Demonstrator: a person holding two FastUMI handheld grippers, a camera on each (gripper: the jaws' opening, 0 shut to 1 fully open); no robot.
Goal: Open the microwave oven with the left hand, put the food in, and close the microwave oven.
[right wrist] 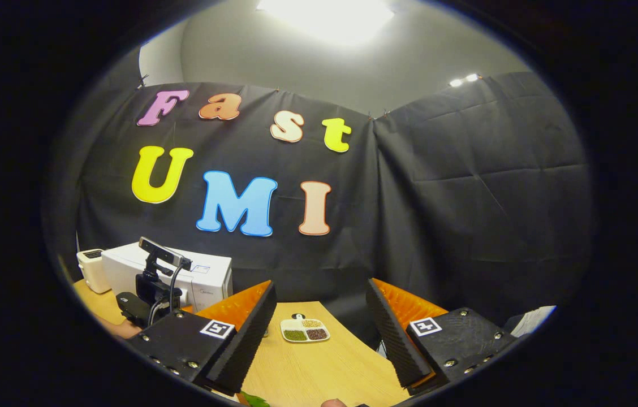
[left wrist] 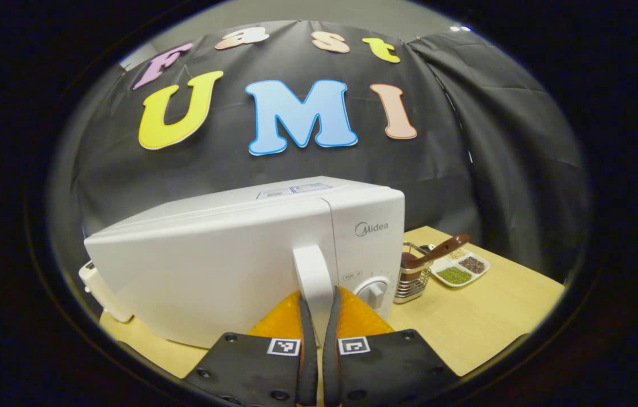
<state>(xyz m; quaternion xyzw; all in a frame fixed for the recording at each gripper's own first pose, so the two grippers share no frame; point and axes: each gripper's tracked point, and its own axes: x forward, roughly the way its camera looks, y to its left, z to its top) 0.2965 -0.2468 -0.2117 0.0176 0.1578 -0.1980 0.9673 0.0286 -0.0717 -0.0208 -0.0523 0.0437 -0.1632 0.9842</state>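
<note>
Left tongs (left wrist: 319, 316) clamp the microwave (left wrist: 228, 265) door handle (left wrist: 313, 274); right tongs (right wrist: 319, 333) gape wide. Risk: pulling off-axis could slip the grip or drag the microwave.

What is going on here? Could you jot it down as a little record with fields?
Microwave: white, on the wooden table, door looks closed
Left hand-held gripper: fingers closed around the door handle
Right hand-held gripper: open, holding nothing, above the table
Divided dish: grains or beans in compartments, right of the microwave
Metal basket: holds a brown utensil
</note>
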